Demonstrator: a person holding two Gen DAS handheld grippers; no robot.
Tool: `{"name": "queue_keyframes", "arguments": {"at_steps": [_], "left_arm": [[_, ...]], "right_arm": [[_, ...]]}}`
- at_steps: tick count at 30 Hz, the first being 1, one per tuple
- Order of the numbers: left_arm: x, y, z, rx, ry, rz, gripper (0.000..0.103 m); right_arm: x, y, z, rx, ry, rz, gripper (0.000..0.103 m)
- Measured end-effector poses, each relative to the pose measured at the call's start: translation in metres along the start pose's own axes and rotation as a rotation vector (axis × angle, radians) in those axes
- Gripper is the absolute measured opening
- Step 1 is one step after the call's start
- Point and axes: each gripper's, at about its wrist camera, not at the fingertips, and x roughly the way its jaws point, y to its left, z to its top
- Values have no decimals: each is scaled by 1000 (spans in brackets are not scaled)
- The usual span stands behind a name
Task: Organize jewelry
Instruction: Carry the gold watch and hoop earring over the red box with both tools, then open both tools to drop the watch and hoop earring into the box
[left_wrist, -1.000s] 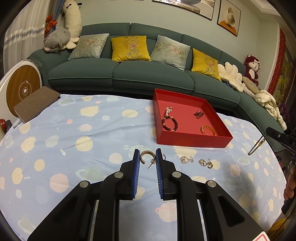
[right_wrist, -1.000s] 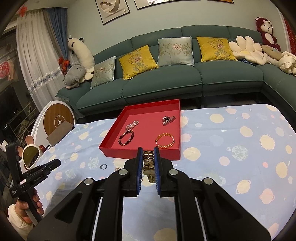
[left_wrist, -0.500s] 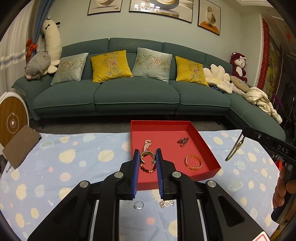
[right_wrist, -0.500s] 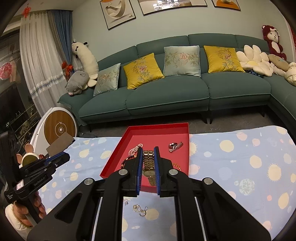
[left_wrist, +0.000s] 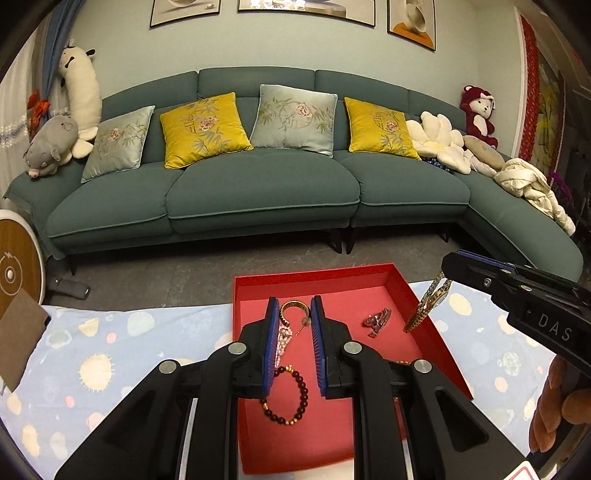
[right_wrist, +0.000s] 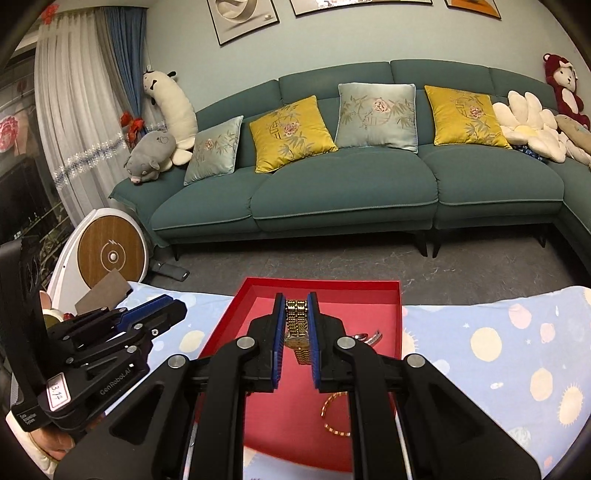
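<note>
A red tray (left_wrist: 436, 332) lies on the spotted blue cloth. My left gripper (left_wrist: 293, 314) is shut on a gold hoop earring (left_wrist: 291, 308) and holds it over the tray's far part. My right gripper (right_wrist: 295, 314) is shut on a gold watch (right_wrist: 298, 328) and holds it above the tray (right_wrist: 221, 325). In the left wrist view the watch (left_wrist: 428, 308) hangs from the right gripper over the tray's right wall. In the tray lie a dark bead bracelet (left_wrist: 291, 398), a pearl piece (left_wrist: 282, 341), a dark hair clip (left_wrist: 376, 319) and a gold bangle (right_wrist: 334, 415).
The blue spotted cloth (left_wrist: 92, 369) covers the table around the tray. A teal sofa (left_wrist: 258, 192) with cushions and plush toys stands beyond the table's far edge. A brown notebook (left_wrist: 18, 339) lies at the left edge. A round white and wood device (right_wrist: 107, 254) stands on the floor.
Both grippers have risen and moved forward over the red tray, each carrying its piece. The loose jewelry on the cloth has dropped out of view.
</note>
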Motion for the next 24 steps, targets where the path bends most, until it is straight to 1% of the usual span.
{"name": "queue_keyframes", "arguments": {"at_steps": [3,6,11,16,22,24], "left_arm": [[23,-3,3,10,19,8,14],[45,-2,5,-4,46,5,15],[70,0,2,-14,77,17,15],[83,1,-3,-5,96,38,15],[90,9,-5,-39,115,43,15],[90,11,-5,-44,111,46,17]], "right_arm": [[21,-5,1,-2,21,-3,11],[40,-8,-1,5,46,-6,11],[64,-14,-7,15,81,-19,11],[78,-18,-13,22,103,-26,11],[87,-21,-17,25,115,-26,11],[89,-21,-17,23,116,-24,12]]}}
